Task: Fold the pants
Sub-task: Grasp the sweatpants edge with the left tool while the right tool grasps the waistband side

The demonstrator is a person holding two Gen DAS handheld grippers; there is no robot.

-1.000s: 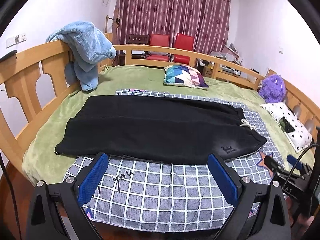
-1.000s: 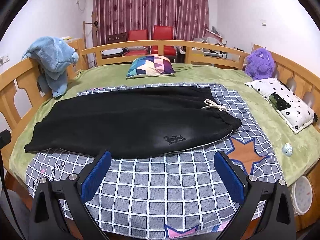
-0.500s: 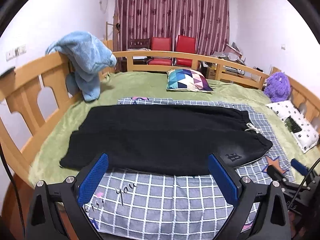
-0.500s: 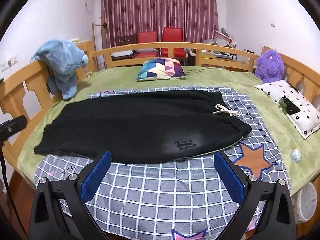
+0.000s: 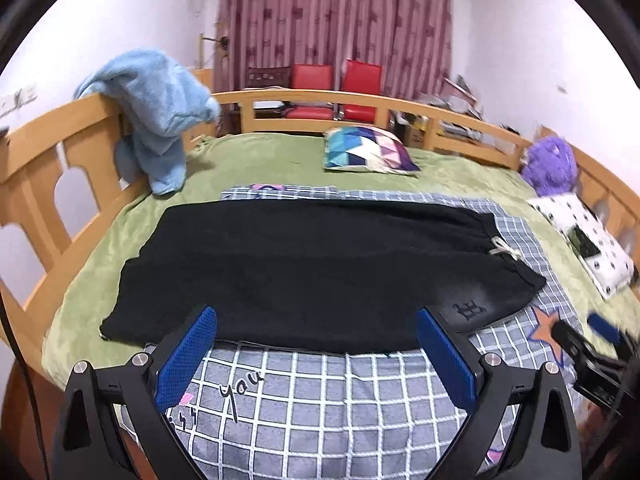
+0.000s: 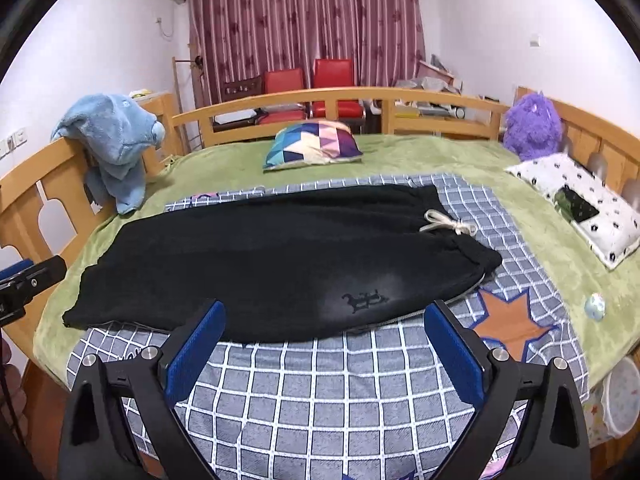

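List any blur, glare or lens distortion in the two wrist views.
Left wrist view: fisheye bends the bed rail into an arc; the right gripper at the right edge is motion-smeared; the black pants stay sharp. Right wrist view: same barrel distortion and dark corners, a pale sheen on the pants near the horse logo, little blur.

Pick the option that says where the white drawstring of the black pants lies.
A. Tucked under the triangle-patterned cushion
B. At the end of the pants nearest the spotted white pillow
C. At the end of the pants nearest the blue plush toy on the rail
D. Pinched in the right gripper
B: the white drawstring lies at the waistband end of the black pants, the end toward the spotted white pillow.
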